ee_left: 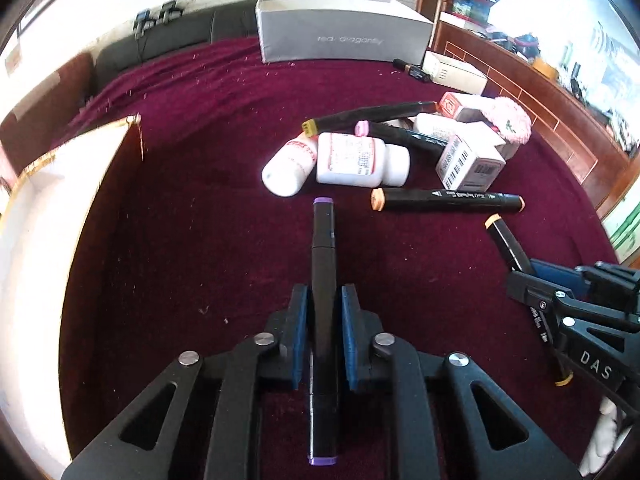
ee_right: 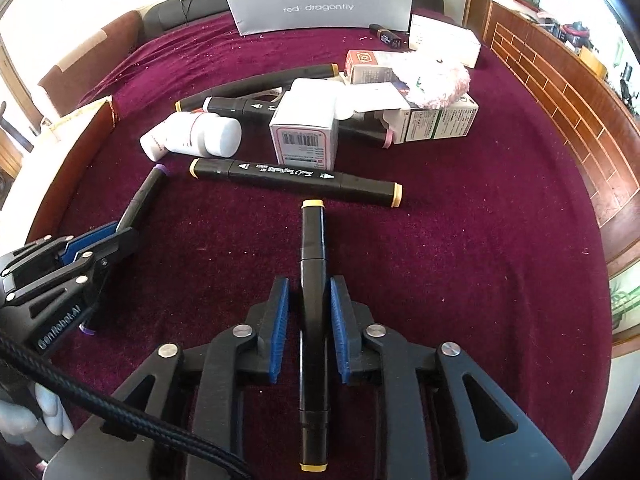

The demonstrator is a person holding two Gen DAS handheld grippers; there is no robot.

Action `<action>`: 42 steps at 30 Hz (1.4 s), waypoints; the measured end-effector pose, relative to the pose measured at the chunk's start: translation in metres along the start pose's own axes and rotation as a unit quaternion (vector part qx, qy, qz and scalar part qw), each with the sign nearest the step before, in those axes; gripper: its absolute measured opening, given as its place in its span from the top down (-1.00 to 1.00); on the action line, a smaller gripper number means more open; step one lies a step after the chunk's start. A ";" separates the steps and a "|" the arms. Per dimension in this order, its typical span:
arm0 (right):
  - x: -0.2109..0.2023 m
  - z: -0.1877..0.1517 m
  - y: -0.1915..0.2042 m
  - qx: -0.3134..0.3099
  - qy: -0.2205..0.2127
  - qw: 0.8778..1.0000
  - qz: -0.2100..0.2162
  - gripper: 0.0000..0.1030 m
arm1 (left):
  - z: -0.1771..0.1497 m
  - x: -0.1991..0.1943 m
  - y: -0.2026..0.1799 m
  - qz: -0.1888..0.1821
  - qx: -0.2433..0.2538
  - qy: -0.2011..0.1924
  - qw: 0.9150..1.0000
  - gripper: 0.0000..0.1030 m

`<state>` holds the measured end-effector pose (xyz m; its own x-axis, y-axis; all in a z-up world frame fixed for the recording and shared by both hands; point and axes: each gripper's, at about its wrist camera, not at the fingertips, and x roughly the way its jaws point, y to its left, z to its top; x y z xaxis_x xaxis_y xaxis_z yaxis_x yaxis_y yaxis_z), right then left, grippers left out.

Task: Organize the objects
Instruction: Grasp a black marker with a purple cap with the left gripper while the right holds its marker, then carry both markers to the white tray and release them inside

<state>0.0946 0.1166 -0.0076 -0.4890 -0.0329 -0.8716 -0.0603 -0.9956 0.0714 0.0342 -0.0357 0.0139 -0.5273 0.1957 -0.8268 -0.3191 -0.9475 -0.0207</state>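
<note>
Left tongs (ee_left: 324, 312) clamp one purple-capped marker (ee_left: 324, 248), right tongs (ee_right: 310, 308) gape around one yellow-capped marker (ee_right: 313, 236); two white bottles (ee_left: 360, 160) beyond

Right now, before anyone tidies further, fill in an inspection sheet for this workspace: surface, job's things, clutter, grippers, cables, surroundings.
Surface: maroon cloth, speckled with pale bits.
Job's things: purple-capped marker; yellow-capped marker; loose marker; white bottles; small cartons.
Clutter: pink fluffy item on the cartons; grey box at the far edge.
Grippers: left gripper, jaws shut on purple-capped marker; right gripper, jaws slightly open around yellow-capped marker.
Cables: braided cable, lower left of the right wrist view.
Surroundings: wooden panelling.
</note>
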 end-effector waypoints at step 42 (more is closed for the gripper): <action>-0.110 0.091 0.200 -0.101 -0.093 0.963 0.233 0.74 | 0.060 -0.152 0.208 0.052 -0.093 -0.162 0.981 0.77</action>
<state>0.0570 -0.0706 0.1465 -0.5709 -0.4824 -0.6644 0.3649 -0.8740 0.3210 0.0011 -0.2474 0.1689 -0.7812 0.1363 -0.6092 -0.1166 -0.9906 -0.0720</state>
